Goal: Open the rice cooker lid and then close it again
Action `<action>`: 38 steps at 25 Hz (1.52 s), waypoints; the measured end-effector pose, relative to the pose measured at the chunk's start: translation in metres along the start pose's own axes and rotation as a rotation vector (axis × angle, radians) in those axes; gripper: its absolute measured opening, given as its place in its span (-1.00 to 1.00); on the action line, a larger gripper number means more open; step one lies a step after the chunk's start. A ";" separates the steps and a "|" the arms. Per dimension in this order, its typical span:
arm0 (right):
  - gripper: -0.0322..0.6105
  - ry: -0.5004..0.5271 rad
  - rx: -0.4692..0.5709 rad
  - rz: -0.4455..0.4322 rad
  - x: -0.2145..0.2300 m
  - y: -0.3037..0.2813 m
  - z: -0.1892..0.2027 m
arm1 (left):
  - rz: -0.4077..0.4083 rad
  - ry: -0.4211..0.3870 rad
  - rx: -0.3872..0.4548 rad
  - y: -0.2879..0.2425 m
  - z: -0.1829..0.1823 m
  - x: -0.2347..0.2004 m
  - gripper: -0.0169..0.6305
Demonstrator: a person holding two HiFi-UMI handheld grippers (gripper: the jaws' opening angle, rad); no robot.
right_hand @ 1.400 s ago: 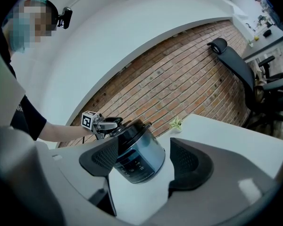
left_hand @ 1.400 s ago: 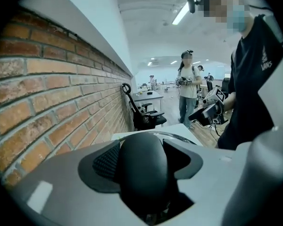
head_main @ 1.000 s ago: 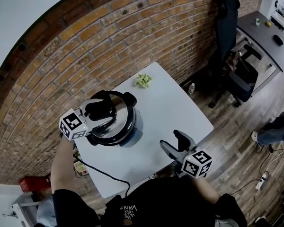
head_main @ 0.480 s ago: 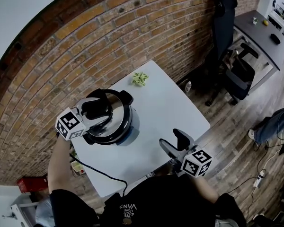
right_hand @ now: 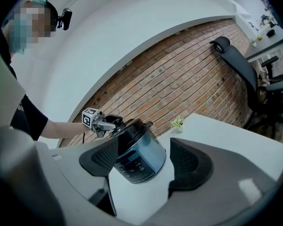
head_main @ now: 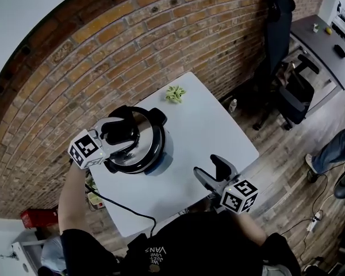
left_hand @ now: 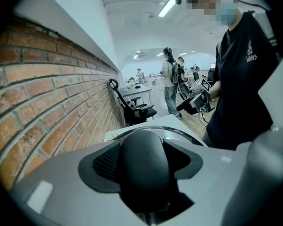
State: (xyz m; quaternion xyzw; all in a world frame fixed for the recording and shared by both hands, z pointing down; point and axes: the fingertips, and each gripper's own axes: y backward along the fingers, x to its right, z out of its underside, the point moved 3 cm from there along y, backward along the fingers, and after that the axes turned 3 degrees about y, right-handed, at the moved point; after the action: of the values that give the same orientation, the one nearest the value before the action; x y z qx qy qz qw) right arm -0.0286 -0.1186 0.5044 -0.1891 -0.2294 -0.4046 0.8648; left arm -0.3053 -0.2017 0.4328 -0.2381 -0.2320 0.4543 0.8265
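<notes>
On the left part of the white table [head_main: 204, 122], close to the brick wall [head_main: 161, 33], sits the rice cooker [head_main: 142, 149]. From my head view I can't see its lid handle at all, because the left gripper [head_main: 123, 132] lies right over it. The left gripper view fills that in: the black handle [left_hand: 144, 171] bulges up between the two pads and crowds most of the picture, so only a thin arc of the steel lid [left_hand: 177, 134] shows behind it. Where the handle joins the lid is cut off at the bottom edge. Both pads sit against the handle's sides, so I read that tong as clamped on it. As far as I can make out the lid lies down on the pot; I see no gap in either the head view or the right gripper view. The front panel faces the right gripper, but its print is too small for me to read. The black cord [head_main: 123, 209] runs off the near table edge and disappears behind my torso.

My left forearm reaches in from the left, with that gripper tipped down onto the lid. The right gripper [head_main: 210, 170] hovers roughly level over the near table edge, well apart from the cooker, jaws spread with nothing between them. A small green object [head_main: 175, 94] lies at the far corner.
</notes>
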 end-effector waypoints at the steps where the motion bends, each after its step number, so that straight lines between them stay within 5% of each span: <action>1: 0.14 0.001 -0.005 -0.007 -0.002 -0.003 0.001 | 0.012 -0.012 -0.005 -0.002 -0.001 0.001 -0.08; 6: 0.14 0.005 -0.014 -0.038 -0.010 -0.017 0.001 | 0.102 -0.085 -0.047 -0.011 0.005 0.002 -0.08; 12: 0.14 -0.005 -0.014 -0.010 0.000 -0.013 0.001 | 0.119 0.023 0.032 -0.011 0.008 -0.001 -0.08; 20: 0.14 -0.004 -0.020 -0.024 0.001 -0.016 -0.001 | 0.061 0.052 0.046 -0.012 0.008 0.000 -0.07; 38: 0.14 0.027 -0.094 -0.172 0.001 -0.024 -0.012 | -0.327 0.295 0.018 -0.012 0.011 -0.010 -0.07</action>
State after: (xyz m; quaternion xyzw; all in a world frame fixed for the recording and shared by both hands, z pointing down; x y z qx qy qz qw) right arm -0.0438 -0.1396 0.4983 -0.2037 -0.2140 -0.4900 0.8201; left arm -0.3093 -0.2137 0.4467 -0.2538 -0.1398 0.2766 0.9163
